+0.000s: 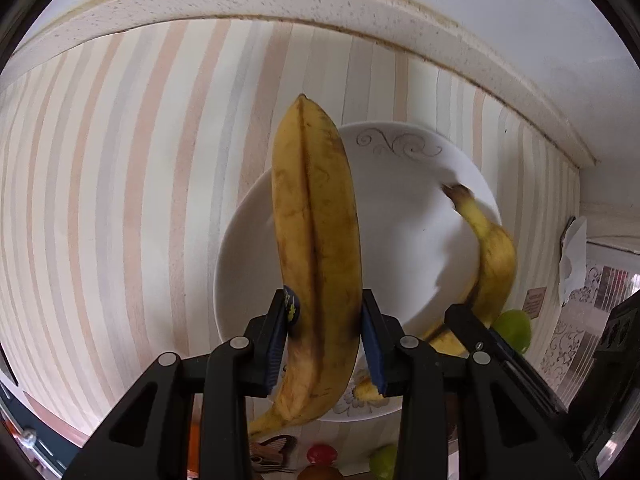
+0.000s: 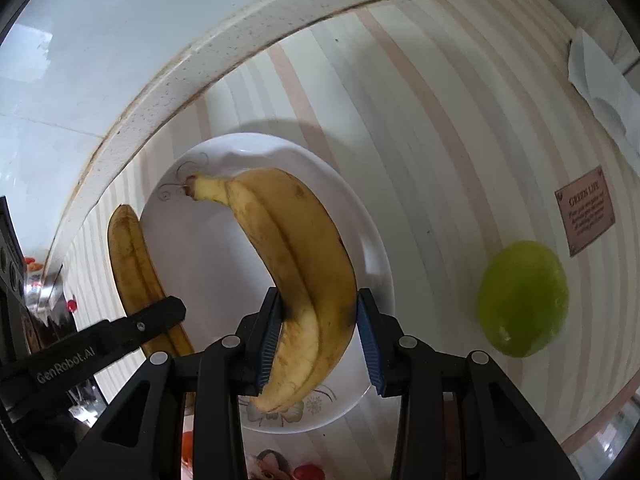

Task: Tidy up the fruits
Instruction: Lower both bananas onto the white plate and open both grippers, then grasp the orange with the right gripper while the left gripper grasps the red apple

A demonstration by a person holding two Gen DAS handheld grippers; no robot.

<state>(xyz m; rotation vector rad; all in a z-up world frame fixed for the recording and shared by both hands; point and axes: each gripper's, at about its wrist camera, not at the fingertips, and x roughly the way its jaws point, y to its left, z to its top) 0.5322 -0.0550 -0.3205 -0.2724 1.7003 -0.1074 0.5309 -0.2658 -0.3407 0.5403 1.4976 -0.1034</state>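
A: Left wrist view first. What is the left tool [image 1: 323,334] doing?

B: It is clenched on a banana [image 1: 316,264], which fills the middle of the frame. The blue pads press its lower sides, and the fruit hangs over the left part of the white plate [image 1: 248,264] without lying on it yet, I judge.

A: And at the right of that frame?

B: The second banana [image 1: 490,256], blurred, over the plate's right side, with the right tool's black finger across its lower end. A lime [image 1: 514,330] peeks out at lower right, and at the bottom edge there is a red fruit [image 1: 321,454] and another green one [image 1: 382,460]; the view there is too cramped to say what they are.

A: Now the right wrist view.

B: The right tool [image 2: 318,340] is grasping its own banana [image 2: 296,264] at centre frame, above the plate [image 2: 376,280]. The other banana [image 2: 134,276] shows at the left, just beside the plate's left rim, under the left tool's black finger [image 2: 132,330]. The lime [image 2: 522,298] sits on the striped desk [image 2: 440,160], right of centre, well apart from the plate.

A: So how far along?

B: Early, I would say. Both bananas are carried to the plate, neither is set down, and the plate looks bare beneath them. The lime and the small fruits are not yet sorted.
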